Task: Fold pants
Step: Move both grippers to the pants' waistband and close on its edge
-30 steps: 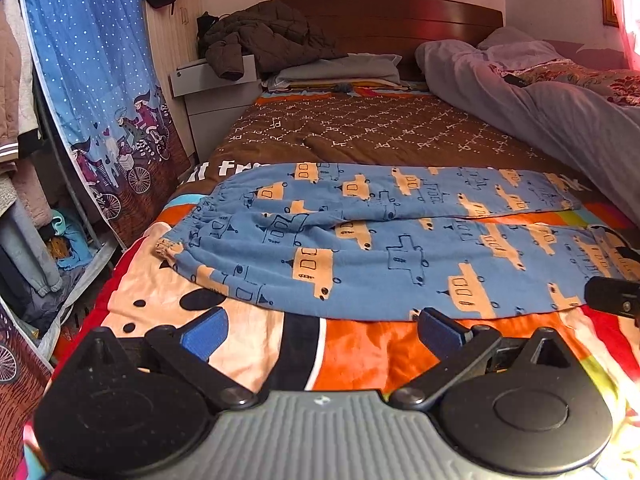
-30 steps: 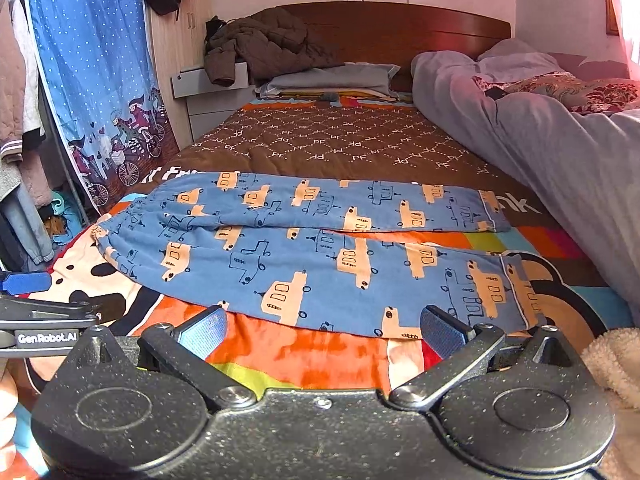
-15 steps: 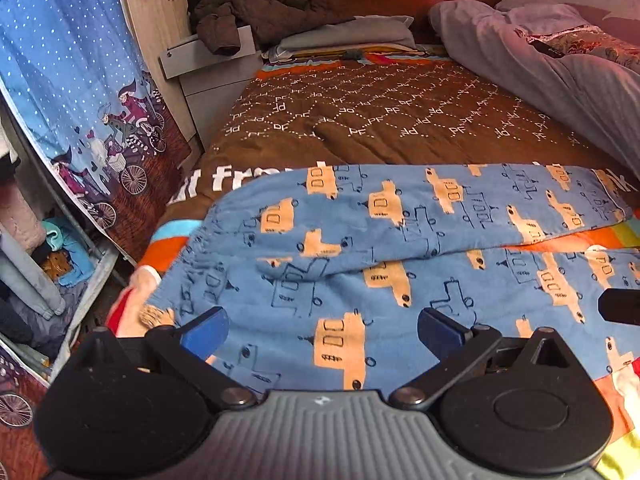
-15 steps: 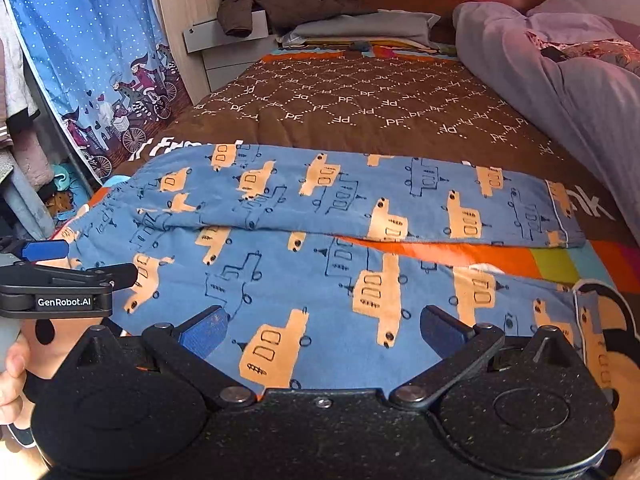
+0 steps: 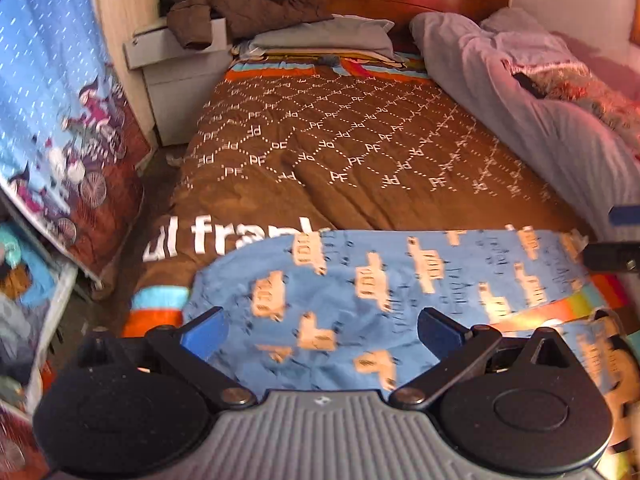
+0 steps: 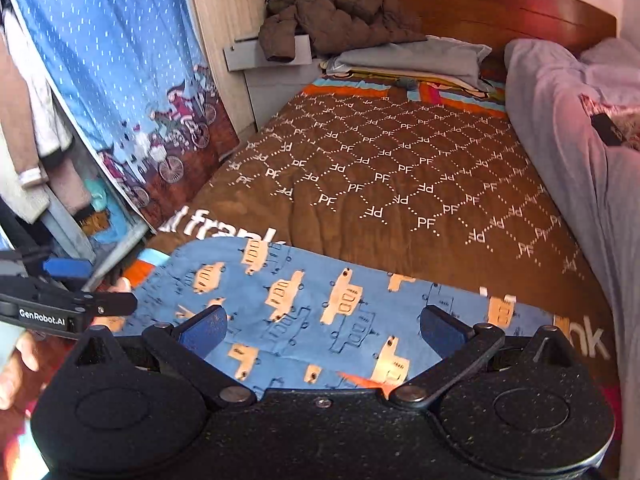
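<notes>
Pants (image 5: 360, 304) lie flat on bed (image 5: 360, 152), no fold yet (looks early); left gripper (image 5: 320, 328) & right gripper (image 6: 320, 330) both spread apart, holding nothing.

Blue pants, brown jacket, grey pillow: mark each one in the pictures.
Blue pants (image 6: 320, 304): right wrist view, on the leg panel between the printed cars.
Brown jacket (image 6: 340, 8): right wrist view, on the crumpled bulk atop the nightstand.
Grey pillow (image 5: 324, 36): left wrist view, on its top face by the headboard.
</notes>
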### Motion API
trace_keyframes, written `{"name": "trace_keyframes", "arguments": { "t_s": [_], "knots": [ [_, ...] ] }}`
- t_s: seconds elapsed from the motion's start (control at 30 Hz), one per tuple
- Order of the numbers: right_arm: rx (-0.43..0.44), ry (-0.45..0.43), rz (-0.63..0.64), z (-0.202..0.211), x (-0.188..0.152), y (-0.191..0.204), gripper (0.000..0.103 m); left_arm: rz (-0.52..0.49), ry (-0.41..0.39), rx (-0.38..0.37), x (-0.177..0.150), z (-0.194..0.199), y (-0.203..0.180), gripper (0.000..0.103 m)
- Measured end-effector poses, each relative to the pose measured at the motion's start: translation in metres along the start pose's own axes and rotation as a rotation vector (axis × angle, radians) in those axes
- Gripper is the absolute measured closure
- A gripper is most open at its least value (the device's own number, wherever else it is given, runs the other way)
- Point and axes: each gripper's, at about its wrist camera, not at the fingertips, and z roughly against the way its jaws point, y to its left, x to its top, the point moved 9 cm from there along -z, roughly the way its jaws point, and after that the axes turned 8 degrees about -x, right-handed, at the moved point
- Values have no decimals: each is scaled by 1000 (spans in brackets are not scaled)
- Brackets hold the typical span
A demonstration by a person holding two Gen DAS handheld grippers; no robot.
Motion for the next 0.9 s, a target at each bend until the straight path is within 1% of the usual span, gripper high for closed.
{"name": "trace_keyframes", "arguments": {
  "t_s": [0.07,0.17,0.23,0.27,0.3,0.33,0.37,0.4,0.43,0.5,0.6,0.67,0.73,0.8,0.87,0.9],
  "knots": [
    [1,7,18,-16,1,7,1,-27,20,0,4,-24,16,0],
    [-21,53,49,-41,1,18,1,-11,73,-32,10,-61,42,0],
    [-32,86,76,-61,1,25,1,-44,95,-36,15,-83,59,1],
    [-28,123,84,-73,-2,26,1,-65,99,-41,18,-93,66,1],
    [-17,189,90,-91,-6,27,1,-85,99,-55,21,-102,71,1],
    [-21,236,87,-107,-9,25,1,-105,97,-67,26,-111,78,2],
    [-17,263,82,-120,-10,22,1,-126,91,-80,29,-119,82,2],
    [7,278,77,-133,-8,22,3,-150,87,-94,32,-127,86,3],
    [19,277,78,-144,-4,20,6,-174,83,-111,36,-135,90,4],
    [58,253,98,-163,7,19,6,-228,73,-141,42,-149,96,5],
    [120,222,175,-190,25,18,5,-299,85,-192,48,-170,99,9],
    [138,221,249,-207,33,20,6,-348,115,-204,49,-185,99,14],
    [164,213,326,-222,41,23,6,-409,148,-200,47,-196,98,23],
    [195,203,391,-235,46,28,6,-445,174,-227,44,-204,94,26],
    [242,209,434,-244,47,33,10,-445,211,-275,41,-211,91,28],
    [276,217,451,-248,46,36,15,-443,222,-287,40,-213,91,32]
  ]
}}
